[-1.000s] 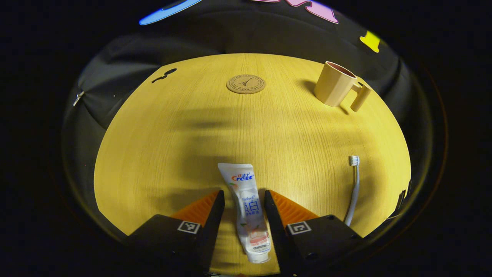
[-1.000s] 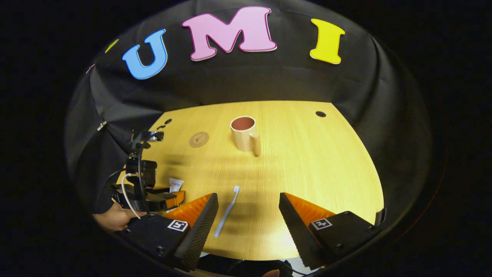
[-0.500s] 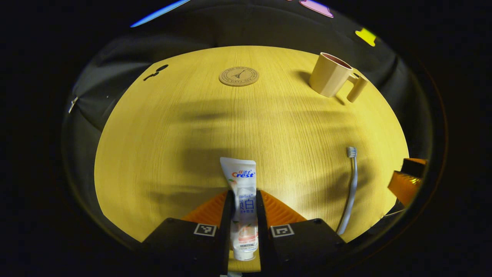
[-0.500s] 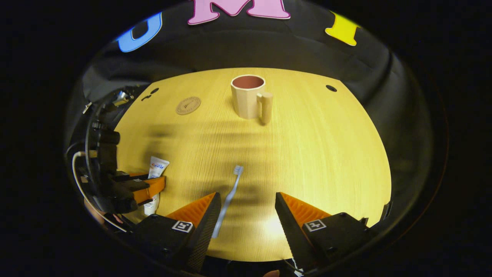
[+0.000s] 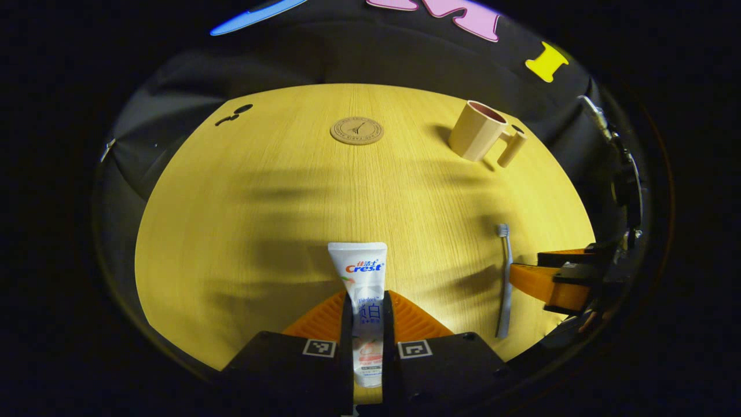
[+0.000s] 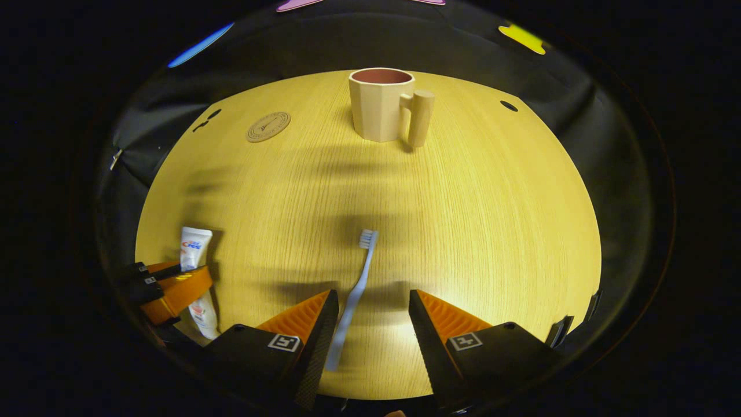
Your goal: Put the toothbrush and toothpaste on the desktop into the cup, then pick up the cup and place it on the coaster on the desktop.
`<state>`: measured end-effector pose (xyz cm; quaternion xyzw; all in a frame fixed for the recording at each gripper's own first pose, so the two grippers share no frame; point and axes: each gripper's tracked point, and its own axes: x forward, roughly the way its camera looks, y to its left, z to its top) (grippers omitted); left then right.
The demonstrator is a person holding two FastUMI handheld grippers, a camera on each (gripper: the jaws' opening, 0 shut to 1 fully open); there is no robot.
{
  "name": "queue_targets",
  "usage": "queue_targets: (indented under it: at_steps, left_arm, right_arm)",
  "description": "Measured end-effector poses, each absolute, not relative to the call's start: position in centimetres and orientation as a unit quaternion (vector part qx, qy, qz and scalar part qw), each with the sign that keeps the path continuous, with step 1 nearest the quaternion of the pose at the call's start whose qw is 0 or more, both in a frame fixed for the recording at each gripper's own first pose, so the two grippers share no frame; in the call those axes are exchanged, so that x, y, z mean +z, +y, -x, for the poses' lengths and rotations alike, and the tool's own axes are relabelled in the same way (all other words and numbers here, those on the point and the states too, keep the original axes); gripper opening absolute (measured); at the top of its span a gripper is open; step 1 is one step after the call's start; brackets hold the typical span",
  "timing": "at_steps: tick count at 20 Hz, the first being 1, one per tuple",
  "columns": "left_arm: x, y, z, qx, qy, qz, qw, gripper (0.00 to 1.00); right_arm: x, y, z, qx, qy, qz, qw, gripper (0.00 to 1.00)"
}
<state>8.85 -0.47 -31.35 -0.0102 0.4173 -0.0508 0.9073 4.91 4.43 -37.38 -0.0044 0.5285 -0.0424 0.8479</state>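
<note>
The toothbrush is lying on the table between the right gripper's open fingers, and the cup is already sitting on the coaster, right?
Not quite. The toothbrush does lie between the right gripper's open fingers, but the right gripper view shows the cup standing on the bare table, apart from the coaster.

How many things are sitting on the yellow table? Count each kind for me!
Toothpaste tube: 1, pinched by the left gripper
Toothbrush: 1, lying between the right gripper's open fingers
Cup: 1, upright
Coaster: 1, bare
Total: 4
</note>
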Motion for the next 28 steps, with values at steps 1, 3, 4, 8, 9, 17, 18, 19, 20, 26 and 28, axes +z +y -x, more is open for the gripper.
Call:
queue_targets:
  at_steps: [1,3,4,8,9,17,18,19,20,26,28]
  left_arm:
    - [-30.9,-0.2,-8.5,-0.051,0.411,0.014,0.910,0.24]
    - [-30.0,0.2,-8.0,-0.051,0.398,0.026,0.916,0.29]
    - [-29.6,0.5,-7.7,-0.050,0.395,0.031,0.917,0.25]
    - [-28.3,1.1,-6.9,-0.056,0.378,0.041,0.923,0.24]
    - [-28.1,1.2,-6.8,-0.057,0.375,0.044,0.924,0.24]
    - [-27.0,0.8,-6.6,-0.057,0.360,0.057,0.929,0.24]
    - [-26.9,0.6,-6.8,-0.057,0.359,0.059,0.930,0.24]
    - [-26.9,0.4,-7.0,-0.057,0.357,0.062,0.931,0.24]
    - [-26.8,0.1,-7.3,-0.056,0.355,0.064,0.931,0.24]
    - [-23.8,-3.0,-10.0,-0.083,0.306,0.102,0.943,0.24]
    - [-21.6,-4.6,-11.5,-0.101,0.265,0.127,0.951,0.24]
  right_arm:
    - [-37.7,4.6,-4.8,-0.044,0.534,0.008,0.844,0.70]
    - [-38.4,4.9,-4.8,-0.043,0.544,0.013,0.838,0.70]
    - [-38.5,5.0,-4.8,-0.044,0.548,0.014,0.835,0.66]
    - [-39.0,5.3,-4.9,-0.051,0.558,0.009,0.828,0.47]
    - [-38.9,5.4,-5.0,-0.048,0.557,0.005,0.829,0.45]
    - [-39.0,5.9,-5.1,-0.024,0.566,-0.001,0.824,0.21]
    - [-38.9,5.9,-4.9,-0.026,0.567,-0.005,0.823,0.11]
    - [-38.9,5.9,-5.1,-0.021,0.563,-0.006,0.826,0.10]
    - [-38.9,5.9,-5.1,-0.015,0.557,-0.007,0.830,0.11]
    - [-35.5,5.5,-5.4,0.018,0.473,-0.066,0.878,0.10]
    - [-33.4,5.0,-6.2,0.029,0.437,-0.093,0.894,0.10]
